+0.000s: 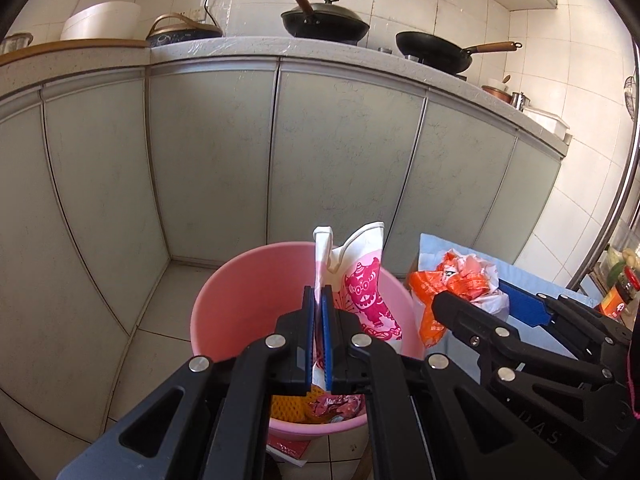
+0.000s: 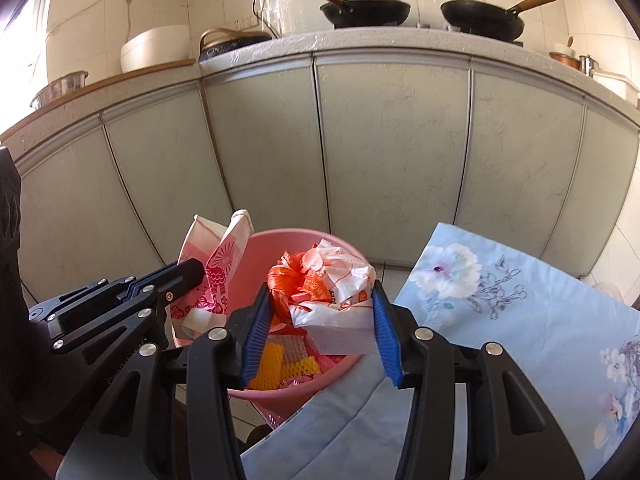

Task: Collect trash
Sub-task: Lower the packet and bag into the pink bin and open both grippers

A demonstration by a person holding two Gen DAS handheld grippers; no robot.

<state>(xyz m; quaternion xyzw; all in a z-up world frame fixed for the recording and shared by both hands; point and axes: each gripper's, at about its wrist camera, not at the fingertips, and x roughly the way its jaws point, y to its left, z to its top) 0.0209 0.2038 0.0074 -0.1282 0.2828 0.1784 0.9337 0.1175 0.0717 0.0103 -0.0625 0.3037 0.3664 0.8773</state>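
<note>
- Kitchen floor, grey cabinet doors [image 2: 392, 152] behind, pink bucket [image 1: 224, 304] below both grippers.
- Left gripper [image 1: 318, 320] clamped tight on pink-print bag [image 1: 366, 280], bag upright over bucket's right rim.
- Right gripper [image 2: 320, 324] jaws wide, squeezing orange-white wad [image 2: 324, 280], directly above bucket; looks ready to drop.

I see a pink bucket [image 1: 224, 304] on the floor, yellow foam net [image 2: 268, 364] and red wrappers at its bottom. A white bag with a pink lion print [image 1: 360, 280] stands upright over the bucket, pinched at one edge. An orange-and-white crumpled bag [image 2: 320, 284] is held above the bucket's rim, next to the lion bag.
</note>
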